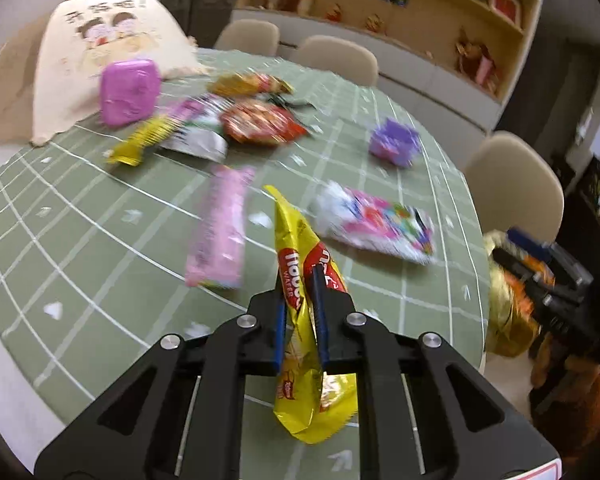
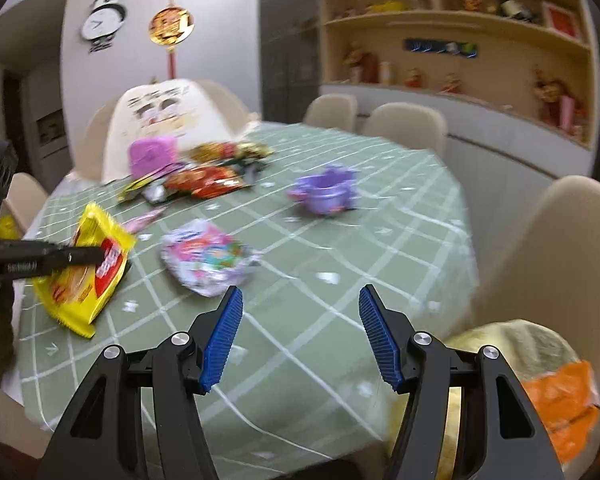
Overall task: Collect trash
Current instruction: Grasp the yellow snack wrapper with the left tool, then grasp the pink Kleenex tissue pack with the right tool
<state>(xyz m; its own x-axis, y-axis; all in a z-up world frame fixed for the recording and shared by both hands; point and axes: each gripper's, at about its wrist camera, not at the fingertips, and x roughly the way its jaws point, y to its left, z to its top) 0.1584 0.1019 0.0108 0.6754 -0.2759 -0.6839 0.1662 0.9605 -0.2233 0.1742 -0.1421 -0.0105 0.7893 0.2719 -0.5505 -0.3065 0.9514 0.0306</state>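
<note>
My left gripper (image 1: 300, 280) is shut on a yellow wafer wrapper (image 1: 300, 240) and holds it above the green checked tablecloth (image 1: 80, 240). The right wrist view shows that wrapper (image 2: 84, 280) pinched by the left gripper (image 2: 100, 257) at the left. My right gripper (image 2: 300, 294) is open and empty above the table's near edge. A pink and white wrapper (image 2: 208, 258) lies just beyond it, also in the left wrist view (image 1: 380, 224). A pink bar wrapper (image 1: 220, 228) lies left of the held one. A pile of wrappers (image 1: 240, 120) lies farther back.
A purple cup (image 2: 328, 192) and a pink box (image 1: 129, 92) stand on the table. A cream printed bag (image 1: 100, 52) sits at the far left. Beige chairs (image 2: 540, 248) ring the table. A bag holding gold and orange trash (image 2: 540, 380) sits off the near right edge.
</note>
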